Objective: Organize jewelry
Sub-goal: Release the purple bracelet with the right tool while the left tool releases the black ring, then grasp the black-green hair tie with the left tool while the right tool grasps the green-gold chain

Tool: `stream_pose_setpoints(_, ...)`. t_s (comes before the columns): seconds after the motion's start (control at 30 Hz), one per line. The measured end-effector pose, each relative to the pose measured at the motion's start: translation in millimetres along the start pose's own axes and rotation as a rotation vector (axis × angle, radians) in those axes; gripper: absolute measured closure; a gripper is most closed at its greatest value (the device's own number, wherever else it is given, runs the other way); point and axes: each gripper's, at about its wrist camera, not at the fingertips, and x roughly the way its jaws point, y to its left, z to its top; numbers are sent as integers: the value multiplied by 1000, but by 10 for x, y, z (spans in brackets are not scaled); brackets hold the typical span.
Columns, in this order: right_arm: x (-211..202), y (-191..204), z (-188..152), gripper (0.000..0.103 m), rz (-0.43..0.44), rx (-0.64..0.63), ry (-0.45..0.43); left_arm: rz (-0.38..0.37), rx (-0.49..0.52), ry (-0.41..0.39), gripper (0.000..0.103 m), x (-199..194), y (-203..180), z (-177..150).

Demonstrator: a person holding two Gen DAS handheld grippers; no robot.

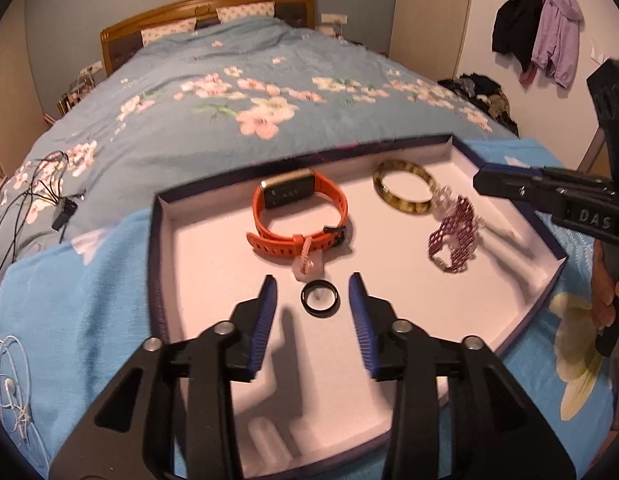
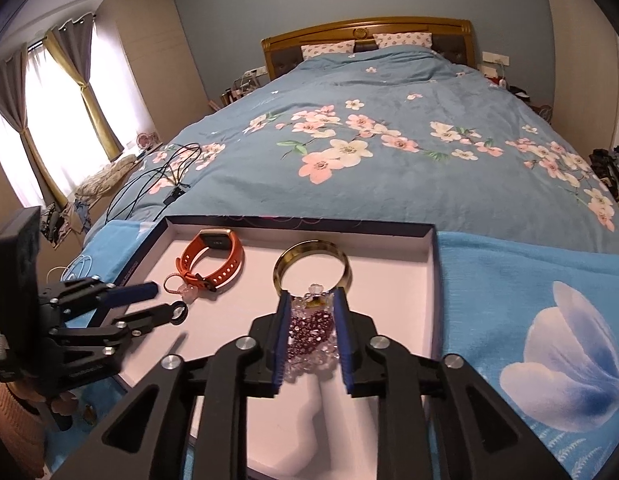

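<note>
A shallow white-lined box tray [image 1: 156, 248] [image 2: 309, 225] lies on a blue blanket. In it are an orange smartwatch [image 1: 299, 216] [image 2: 213, 260], a tortoiseshell bangle [image 1: 403, 192] [image 2: 311, 266], a small pink charm [image 1: 307, 264] and a purple and clear beaded bracelet [image 1: 453, 236] [image 2: 311, 328]. A black ring [image 1: 320, 297] [image 2: 178, 314] lies flat on the lining between the fingertips of my left gripper [image 1: 312, 286] [image 2: 165, 303], which is open with gaps on both sides. My right gripper [image 2: 311, 300] [image 1: 485, 182] is open above the beaded bracelet, which rests on the tray.
The tray sits at the foot of a large bed with a floral blue duvet [image 2: 389, 168]. Black cables [image 1: 37, 192] [image 2: 165, 176] trail at the bed's left edge. White earphones [image 1: 9, 380] lie on the blanket. A hand [image 1: 605, 300] holds the right gripper's handle.
</note>
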Motion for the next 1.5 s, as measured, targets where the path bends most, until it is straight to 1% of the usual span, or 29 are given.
stream_pose_setpoints(0.1,-128,19,-20,77,-3,-9,-27,22,11,-50,59,-204,5,-5)
stream_pose_setpoints(0.23,-349,155,-80,74,7,-67,-63,32,23,-118,52,-522,-6,-60)
stream_pose_setpoints(0.3,-450,239,-125,70,18,-104,-74,41,27,-140,52,-677,0,-123)
stream_pose_setpoints(0.43,-645,472,-299,69,68,-199,-69,29,25,-163,52,-915,0,-283)
stream_pose_setpoints(0.6,-735,663,-543,68,127,-261,-25,30,53,-150,49,-1097,-54,-592)
stream_pose_setpoints(0.77,-682,788,-823,68,151,-285,44,38,79,-106,49,-1123,-167,-905)
stream_pose_setpoints(0.9,-628,864,-1002,68,172,-292,97,18,77,-84,48,-1125,-214,-1057)
stream_pose_setpoints(1.13,-617,967,-1192,68,199,-298,140,3,95,-75,48,-1157,-292,-1177)
stream_pose_setpoints(1.23,-599,982,-1231,68,201,-299,149,-16,119,-73,48,-1168,-350,-1208)
stream_pose_setpoints(1.5,-580,1035,-1304,68,179,-321,162,-56,150,-28,49,-1072,-468,-1210)
